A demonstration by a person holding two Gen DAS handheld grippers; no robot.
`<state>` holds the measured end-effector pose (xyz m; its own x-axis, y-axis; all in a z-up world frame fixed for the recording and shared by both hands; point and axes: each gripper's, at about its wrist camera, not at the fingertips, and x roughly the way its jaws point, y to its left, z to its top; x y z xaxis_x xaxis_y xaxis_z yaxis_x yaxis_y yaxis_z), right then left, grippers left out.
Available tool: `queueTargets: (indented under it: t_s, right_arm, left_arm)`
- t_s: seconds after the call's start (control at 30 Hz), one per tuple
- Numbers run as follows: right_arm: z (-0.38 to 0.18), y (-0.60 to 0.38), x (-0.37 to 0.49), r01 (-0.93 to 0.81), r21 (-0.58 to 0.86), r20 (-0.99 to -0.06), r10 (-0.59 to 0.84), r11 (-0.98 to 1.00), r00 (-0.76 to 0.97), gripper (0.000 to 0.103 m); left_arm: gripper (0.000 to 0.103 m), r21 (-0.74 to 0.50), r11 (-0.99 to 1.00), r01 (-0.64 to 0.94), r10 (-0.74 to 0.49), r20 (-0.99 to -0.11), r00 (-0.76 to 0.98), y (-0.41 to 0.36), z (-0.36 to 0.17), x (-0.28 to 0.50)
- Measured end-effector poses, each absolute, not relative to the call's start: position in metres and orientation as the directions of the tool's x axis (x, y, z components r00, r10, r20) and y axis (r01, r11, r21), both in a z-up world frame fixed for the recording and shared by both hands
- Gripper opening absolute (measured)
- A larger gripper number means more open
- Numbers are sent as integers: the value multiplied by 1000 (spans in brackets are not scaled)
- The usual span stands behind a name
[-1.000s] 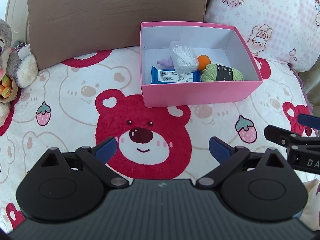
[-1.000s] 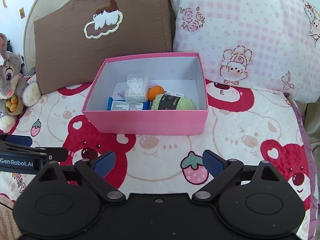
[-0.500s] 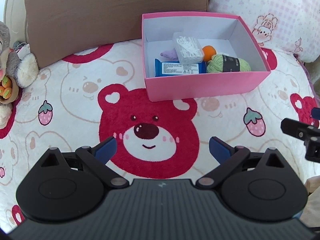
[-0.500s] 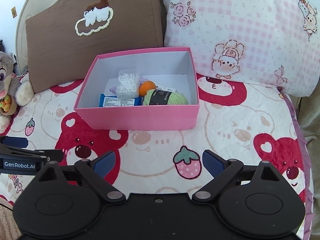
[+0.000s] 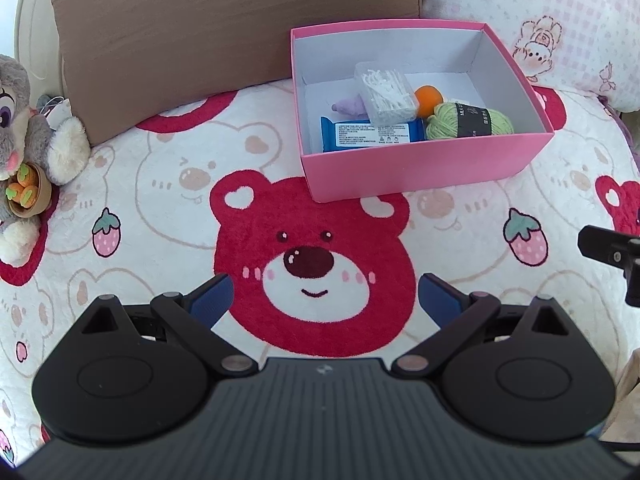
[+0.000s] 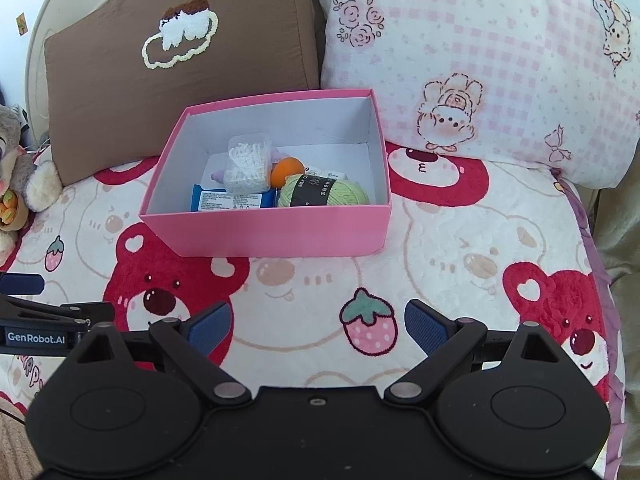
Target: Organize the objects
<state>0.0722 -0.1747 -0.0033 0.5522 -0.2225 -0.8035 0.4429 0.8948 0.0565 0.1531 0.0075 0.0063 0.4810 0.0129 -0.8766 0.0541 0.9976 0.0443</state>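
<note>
You are working over a bed covered by a soft bear-print blanket [image 5: 168, 168], with a brown pillow [image 6: 168, 92] and a pink checked pillow [image 6: 500, 64] along the head edge. The pink box [image 6: 280, 232] sits just in front of those pillows, holding a green yarn skein [image 6: 322, 196], an orange ball [image 6: 286, 172], a blue wipes pack [image 5: 370, 133] and a clear box of cotton swabs [image 5: 386, 90] leaning on the pack. Your left gripper [image 5: 324, 292] and right gripper [image 6: 318, 326] both hover spread wide and empty, well short of the box. The blanket gives, so pressing the box wall may tip it, and the swab box could slide. A purple item [image 5: 350, 105] behind the swabs is mostly hidden; a plush rabbit [image 5: 24, 132] is cut off at the left edge.
</note>
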Motion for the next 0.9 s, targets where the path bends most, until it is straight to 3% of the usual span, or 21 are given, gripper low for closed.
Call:
queueTargets:
  t_s: [0.9]
  right_arm:
    - [-2, -174, 72, 426, 8, -802, -248, 905, 543, 96]
  left_arm:
    - [100, 5, 999, 35, -11, -892, 451, 12, -2, 156]
